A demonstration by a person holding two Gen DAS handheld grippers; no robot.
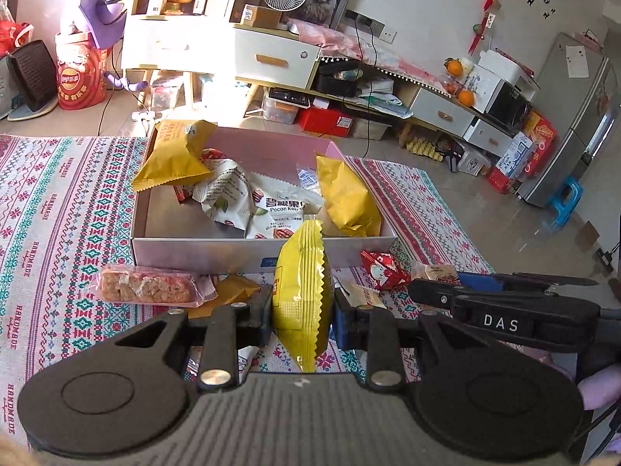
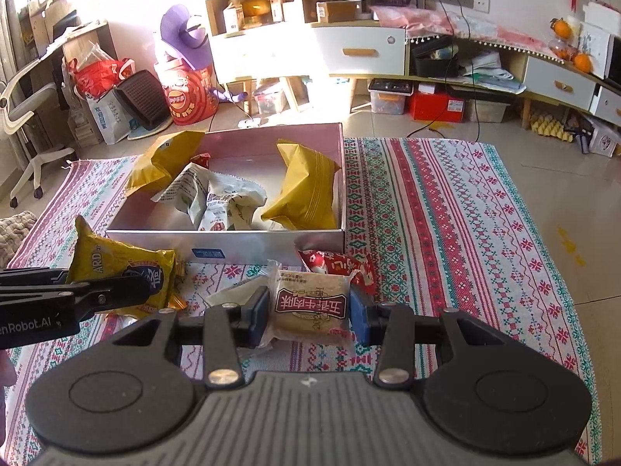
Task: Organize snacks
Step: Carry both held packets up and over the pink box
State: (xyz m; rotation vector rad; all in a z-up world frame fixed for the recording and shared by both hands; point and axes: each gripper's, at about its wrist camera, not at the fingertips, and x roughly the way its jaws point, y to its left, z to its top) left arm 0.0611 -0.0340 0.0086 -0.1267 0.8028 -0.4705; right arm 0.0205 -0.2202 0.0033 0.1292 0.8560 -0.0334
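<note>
Nearest the cameras, the left gripper (image 1: 302, 312) is clamped edge-on around a yellow snack packet (image 1: 300, 291), and the right gripper (image 2: 309, 312) is clamped around a clear-wrapped cake (image 2: 310, 306). Both packets sit above the patterned cloth (image 2: 446, 213). Beyond them, the open box (image 1: 194, 248) contains further snack packets.

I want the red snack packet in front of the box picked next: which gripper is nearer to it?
Right. The right gripper holds a beef cake packet just before the red snack packet; the left gripper is farther left.
</note>
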